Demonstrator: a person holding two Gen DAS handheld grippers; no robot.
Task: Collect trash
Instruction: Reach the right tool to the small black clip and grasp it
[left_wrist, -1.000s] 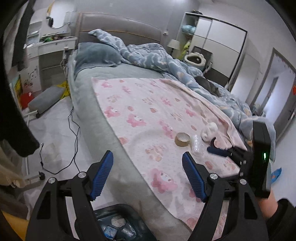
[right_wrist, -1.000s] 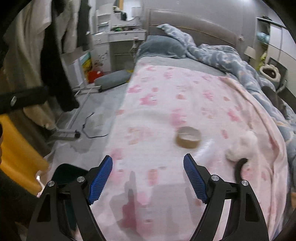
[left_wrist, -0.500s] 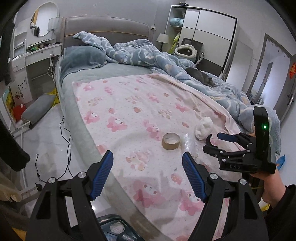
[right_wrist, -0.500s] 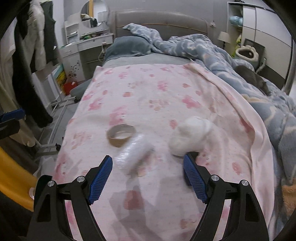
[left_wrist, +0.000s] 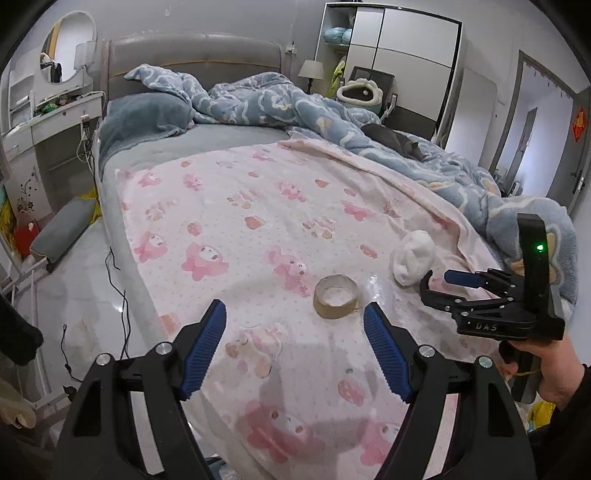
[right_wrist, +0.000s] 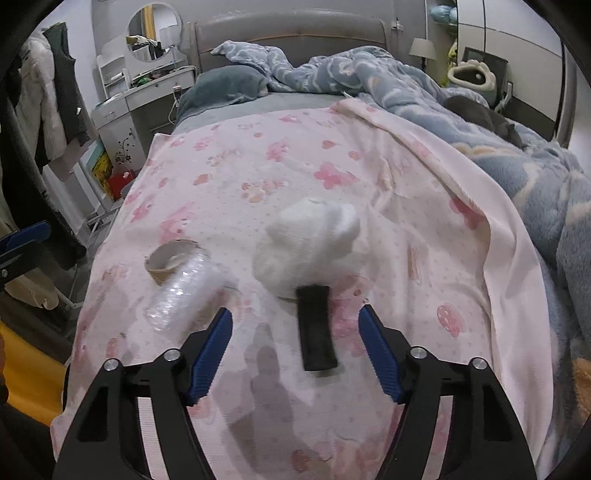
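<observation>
On pink blanket (right_wrist: 424, 177): tape roll (right_wrist: 173, 260) touching plastic bottle (right_wrist: 184, 288), white wad (right_wrist: 310, 243) beside.

The blanket (left_wrist: 258, 229) is pale pink with fine dots and a repeated print of darker pink cartoon figures; the duvet (left_wrist: 258, 99) along its far edge is grey-blue with a cream cloud pattern. Near the blanket's near edge, the tape roll (left_wrist: 336, 301) is brown cardboard, the crumpled wrap (right_wrist: 181, 291) is clear, the wadded sock (right_wrist: 310, 243) is white, and the flat strip (right_wrist: 317, 332) is black. The left gripper (left_wrist: 295, 350) and right gripper (right_wrist: 295, 354) are black with ribbed blue pads (left_wrist: 205, 350).
</observation>
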